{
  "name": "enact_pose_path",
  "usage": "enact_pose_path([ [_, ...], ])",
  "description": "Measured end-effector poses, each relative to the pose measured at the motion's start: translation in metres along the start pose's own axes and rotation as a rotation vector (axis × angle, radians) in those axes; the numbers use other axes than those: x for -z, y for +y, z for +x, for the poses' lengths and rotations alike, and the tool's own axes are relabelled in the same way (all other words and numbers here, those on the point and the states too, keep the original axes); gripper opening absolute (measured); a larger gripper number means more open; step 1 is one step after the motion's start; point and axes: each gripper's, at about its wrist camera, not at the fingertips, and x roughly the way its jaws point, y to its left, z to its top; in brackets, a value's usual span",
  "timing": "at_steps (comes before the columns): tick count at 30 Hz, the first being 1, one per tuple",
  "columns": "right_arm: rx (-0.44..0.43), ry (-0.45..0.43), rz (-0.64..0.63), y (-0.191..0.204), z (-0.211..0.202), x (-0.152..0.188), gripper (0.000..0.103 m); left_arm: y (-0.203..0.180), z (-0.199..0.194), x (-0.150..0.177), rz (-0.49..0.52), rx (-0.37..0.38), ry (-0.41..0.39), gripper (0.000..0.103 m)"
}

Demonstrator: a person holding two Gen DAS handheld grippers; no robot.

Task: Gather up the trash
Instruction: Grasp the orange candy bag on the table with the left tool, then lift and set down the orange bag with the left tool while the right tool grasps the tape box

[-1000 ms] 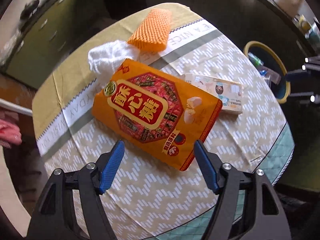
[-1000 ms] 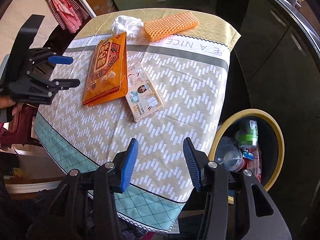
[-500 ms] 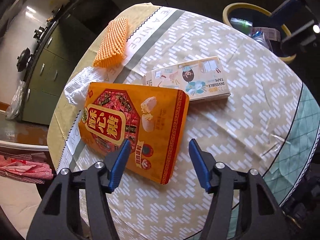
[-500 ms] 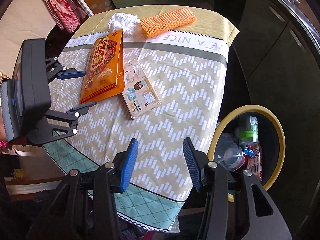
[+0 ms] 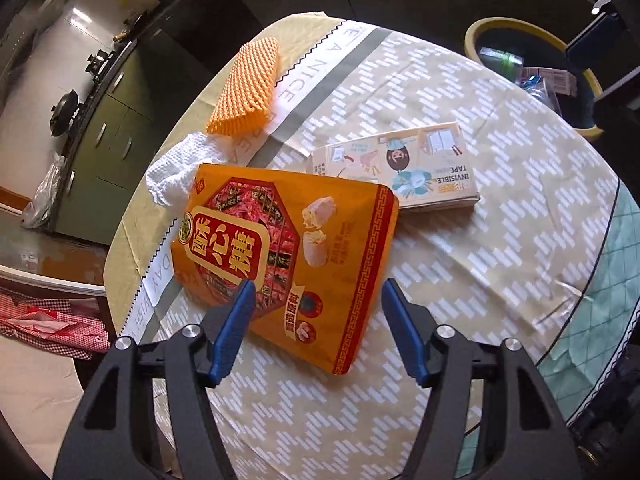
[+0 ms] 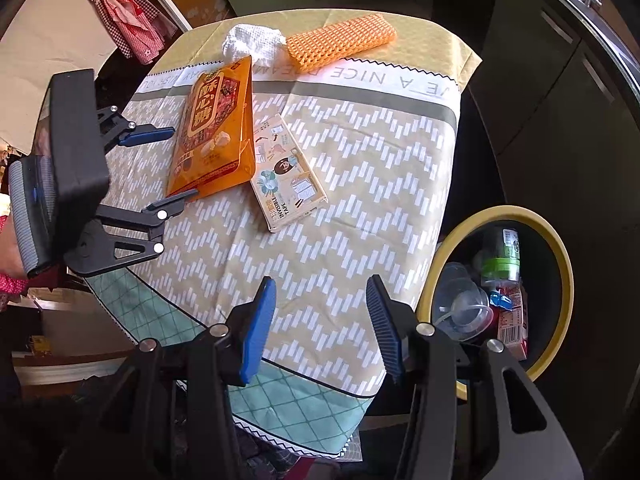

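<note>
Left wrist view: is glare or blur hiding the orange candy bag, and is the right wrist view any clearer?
Left wrist view: sharp, evenly sunlit; the orange candy bag reads clearly between the open left gripper, though fisheye bulges the table edge. Right wrist view: equally sharp on the bag; the bin interior is shadowed, and the room beyond is dark.

Items on the table: one orange candy bag (image 5: 280, 252), one invisible-tape box (image 5: 404, 168), one orange mesh pad (image 5: 248, 88), one white cloth (image 5: 176, 172). Beside the table: one yellow-rimmed trash bin (image 6: 560, 256). Grippers: two, left gripper (image 5: 316, 332) and right gripper (image 6: 320, 320).
</note>
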Motion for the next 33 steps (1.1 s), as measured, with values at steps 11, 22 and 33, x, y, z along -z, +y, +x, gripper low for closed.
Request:
enact_pose_path([
  [11, -0.003, -0.001, 0.006, -0.004, -0.003, 0.001, 0.048, -0.006, 0.011, 0.006, 0.02, -0.019, -0.01, 0.018],
  [22, 0.032, -0.037, -0.173, 0.032, 0.012, -0.018, 0.076, 0.017, -0.04, 0.028, -0.024, -0.044, -0.136, 0.006],
  [33, 0.112, 0.085, -0.434, 0.066, 0.069, -0.053, 0.081, 0.044, -0.103, 0.056, -0.083, -0.08, -0.248, 0.004],
])
